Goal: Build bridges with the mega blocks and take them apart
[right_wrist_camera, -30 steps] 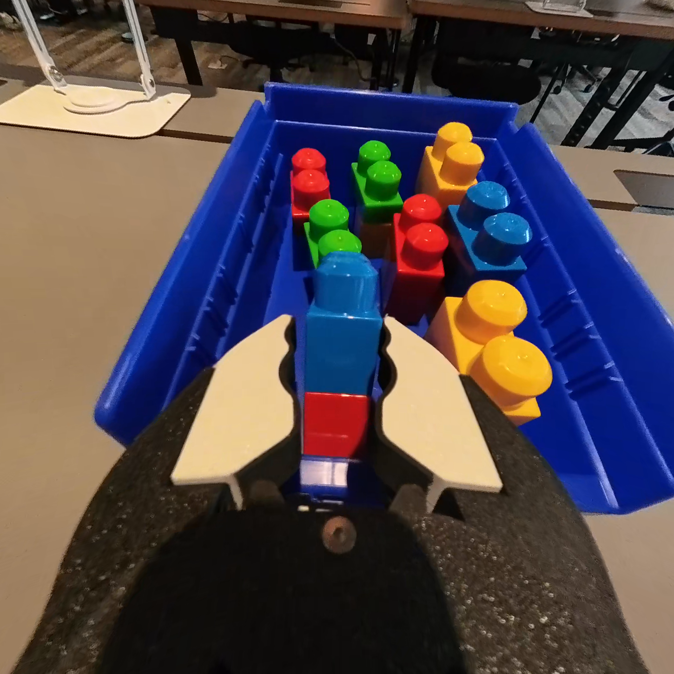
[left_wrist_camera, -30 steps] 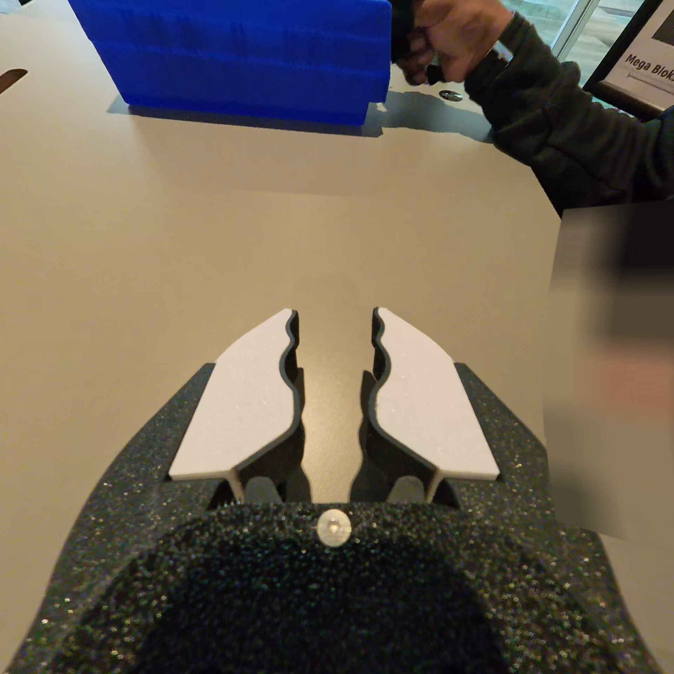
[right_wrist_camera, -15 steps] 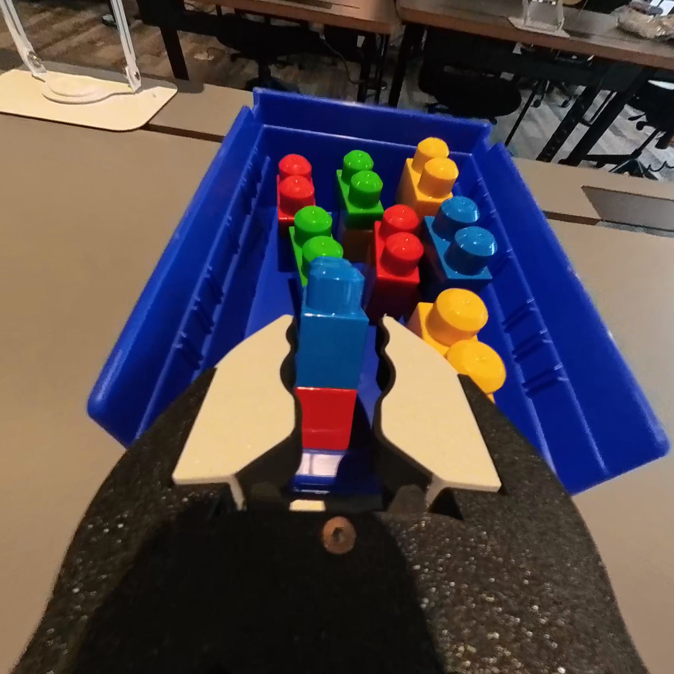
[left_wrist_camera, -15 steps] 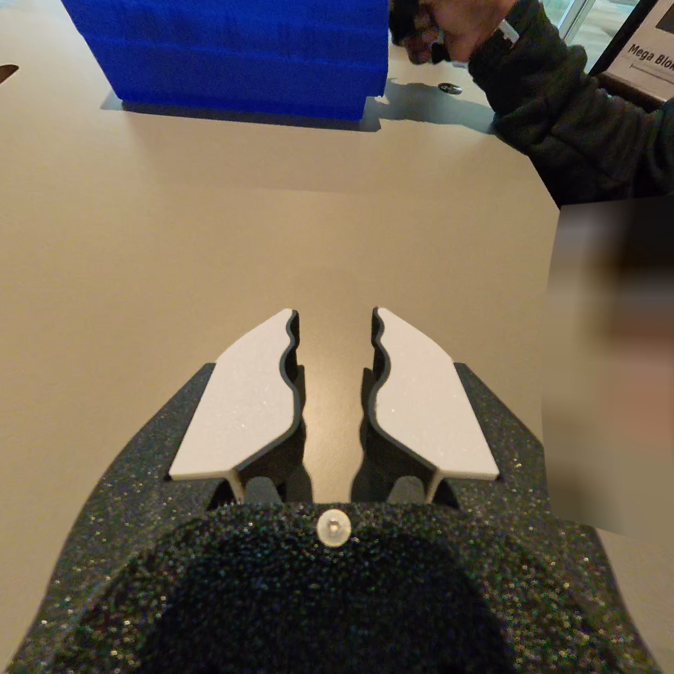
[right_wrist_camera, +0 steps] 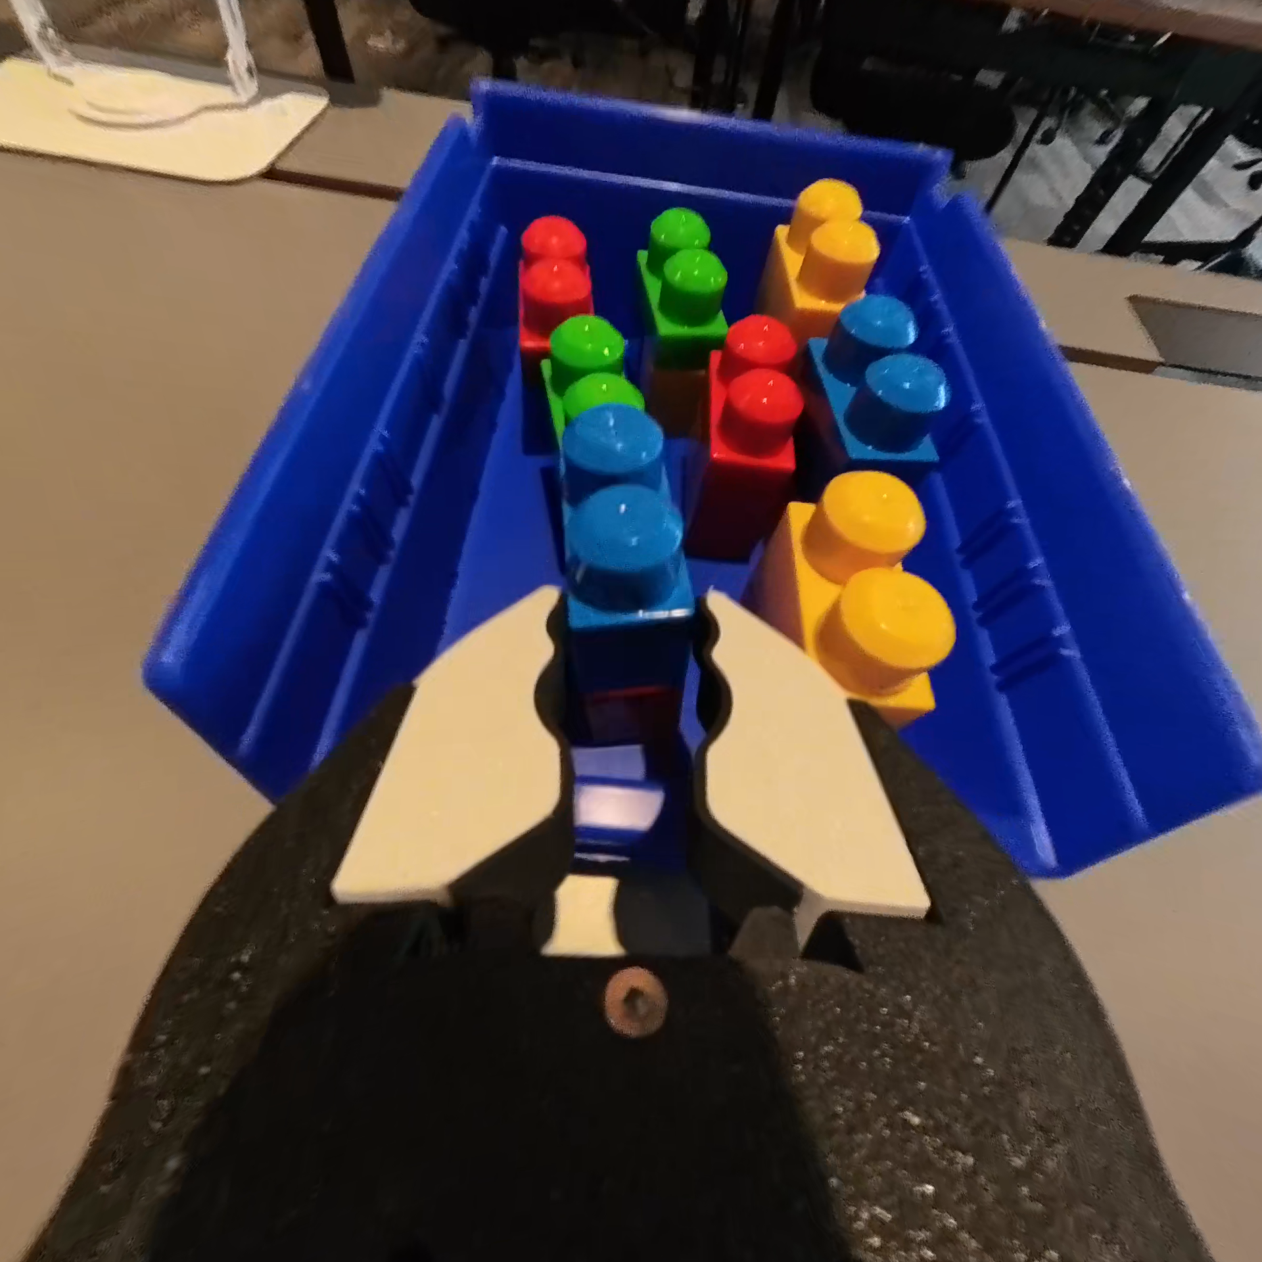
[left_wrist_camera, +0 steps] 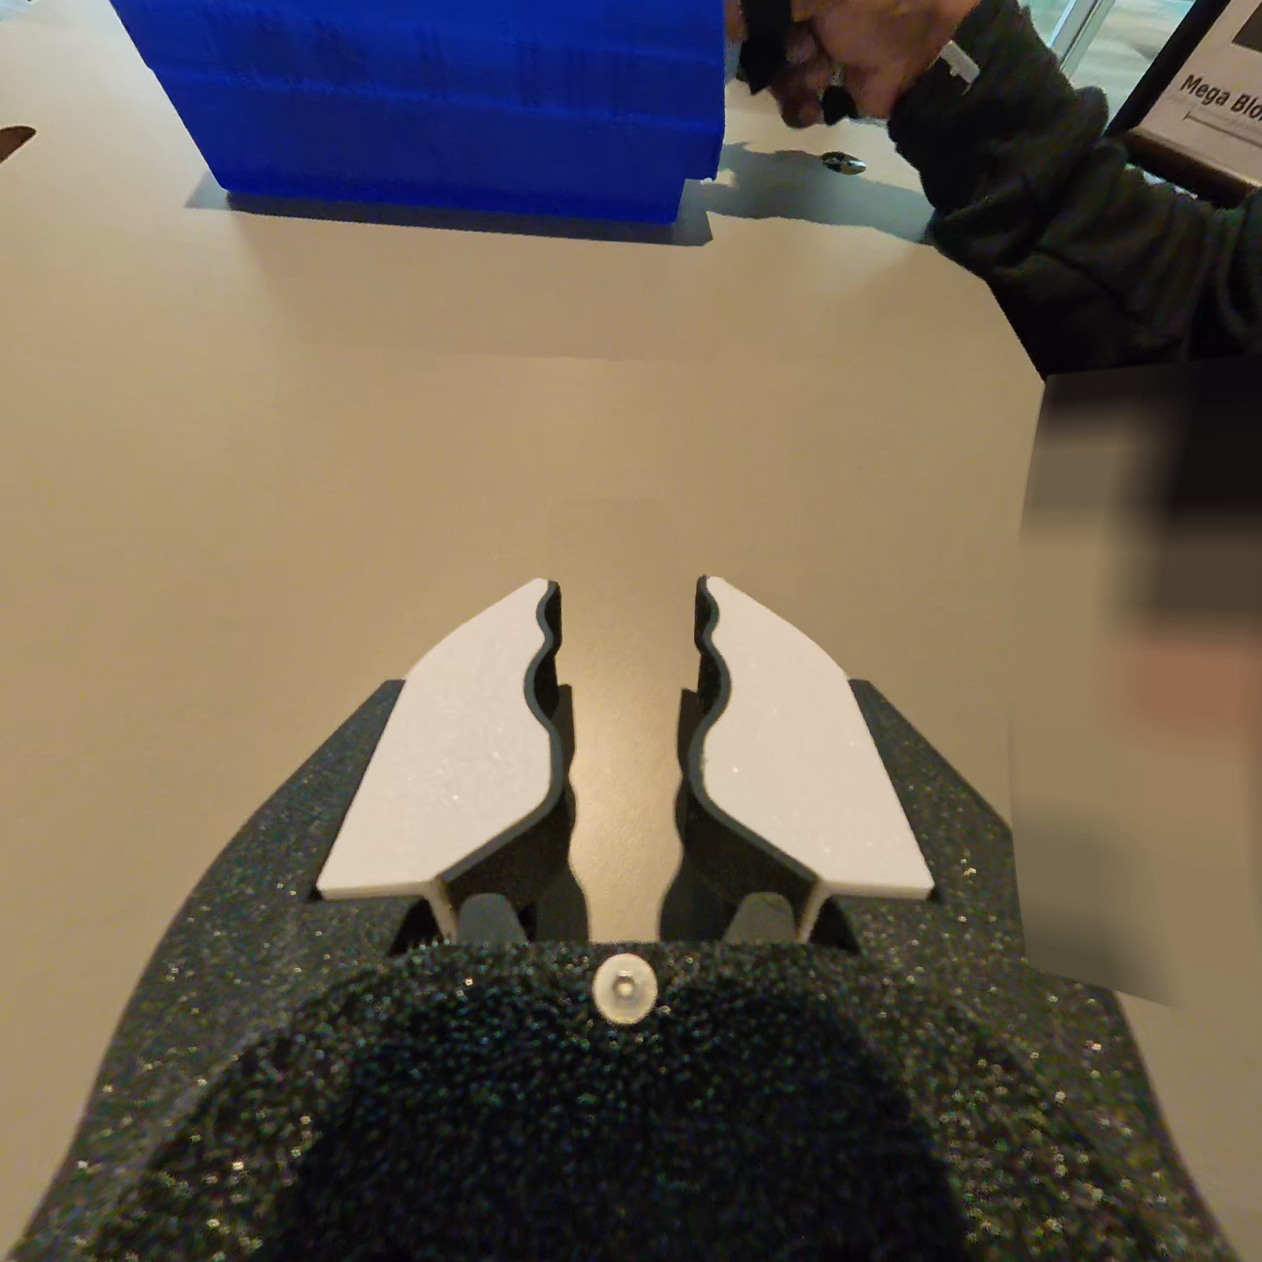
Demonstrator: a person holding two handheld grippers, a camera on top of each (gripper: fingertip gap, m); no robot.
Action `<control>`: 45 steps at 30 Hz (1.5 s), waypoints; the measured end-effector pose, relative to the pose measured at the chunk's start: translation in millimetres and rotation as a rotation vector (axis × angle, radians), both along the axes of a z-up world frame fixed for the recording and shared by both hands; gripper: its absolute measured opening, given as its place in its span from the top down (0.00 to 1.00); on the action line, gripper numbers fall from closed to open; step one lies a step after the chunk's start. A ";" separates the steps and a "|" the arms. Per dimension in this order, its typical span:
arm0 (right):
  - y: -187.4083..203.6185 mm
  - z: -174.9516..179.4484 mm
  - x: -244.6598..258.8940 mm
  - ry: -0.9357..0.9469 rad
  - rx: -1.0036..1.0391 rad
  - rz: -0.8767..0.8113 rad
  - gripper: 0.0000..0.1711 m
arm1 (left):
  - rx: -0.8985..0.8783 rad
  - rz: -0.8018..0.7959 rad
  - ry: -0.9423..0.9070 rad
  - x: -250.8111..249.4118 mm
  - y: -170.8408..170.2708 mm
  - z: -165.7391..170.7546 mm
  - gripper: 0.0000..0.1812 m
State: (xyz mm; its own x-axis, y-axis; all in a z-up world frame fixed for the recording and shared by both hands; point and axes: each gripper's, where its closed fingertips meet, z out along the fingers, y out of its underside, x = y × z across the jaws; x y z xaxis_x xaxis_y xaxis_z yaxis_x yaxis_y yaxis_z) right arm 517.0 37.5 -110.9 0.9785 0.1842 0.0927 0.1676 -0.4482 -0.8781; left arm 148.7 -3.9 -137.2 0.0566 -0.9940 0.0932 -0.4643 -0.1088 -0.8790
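My right gripper (right_wrist_camera: 628,614) is shut on a blue block (right_wrist_camera: 625,567) stacked on a red block (right_wrist_camera: 632,710), held over the near end of the blue bin (right_wrist_camera: 328,546). The bin holds several upright blocks: red (right_wrist_camera: 754,437), green (right_wrist_camera: 683,293), yellow (right_wrist_camera: 874,601) and blue (right_wrist_camera: 881,389). My left gripper (left_wrist_camera: 627,601) is open and empty, low over the bare tan table (left_wrist_camera: 341,444), well short of the bin's outer wall (left_wrist_camera: 437,116). The hand (left_wrist_camera: 853,54) holding the right gripper shows at the bin's right end.
A dark sleeve (left_wrist_camera: 1065,225) reaches across the table's right side. A sign stand (left_wrist_camera: 1215,89) is at the far right. A cream lamp base (right_wrist_camera: 157,116) sits left of the bin. Desks and chairs stand behind the table. Left tips to right tips: about 40 centimetres.
The right gripper has tilted and lifted with the blue and red stack, so the blue block's studs now show from above. The left gripper has stayed nearly still.
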 end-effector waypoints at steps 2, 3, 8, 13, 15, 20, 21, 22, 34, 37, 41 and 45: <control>-0.7 -0.8 -2.2 0.022 -0.004 0.007 0.79 | 0.000 -0.001 0.006 0.0 0.0 -1.1 0.80; -0.7 -0.5 -2.2 0.021 -0.002 0.008 0.79 | 0.001 -0.001 0.006 0.2 -0.2 -1.2 0.80; 0.6 0.4 1.5 0.038 0.009 -0.017 0.80 | 0.003 -0.003 0.005 0.8 -0.6 -0.7 0.80; 1.0 1.0 2.3 0.028 0.016 -0.016 0.79 | 0.001 -0.003 0.005 0.8 -0.5 -0.7 0.80; 0.5 0.5 0.9 0.018 0.012 -0.005 0.77 | 0.001 -0.003 0.004 0.8 -0.4 -0.5 0.80; -6.1 16.5 -1.3 0.017 0.066 0.039 0.73 | 0.006 0.003 -0.004 -0.1 0.7 1.5 0.80; -9.0 26.5 -1.4 0.029 0.106 0.057 0.72 | 0.008 0.005 -0.010 -0.5 1.2 2.7 0.80; -12.4 39.4 -0.5 0.041 0.166 0.074 0.72 | 0.010 0.008 -0.016 -0.9 1.8 3.9 0.80; -33.3 74.4 83.6 0.188 0.554 -0.069 0.72 | 0.295 0.406 -0.024 -72.0 59.1 59.6 0.78; -35.9 67.9 90.2 0.202 0.576 -0.086 0.73 | 0.479 0.722 0.050 -147.7 75.6 92.9 0.76; -38.7 65.1 88.1 0.207 0.592 -0.071 0.75 | 0.627 1.202 0.005 -288.6 50.7 133.5 0.74; -35.1 60.1 79.8 0.197 0.562 -0.046 0.75 | 0.562 1.589 0.028 -409.3 2.2 123.3 0.72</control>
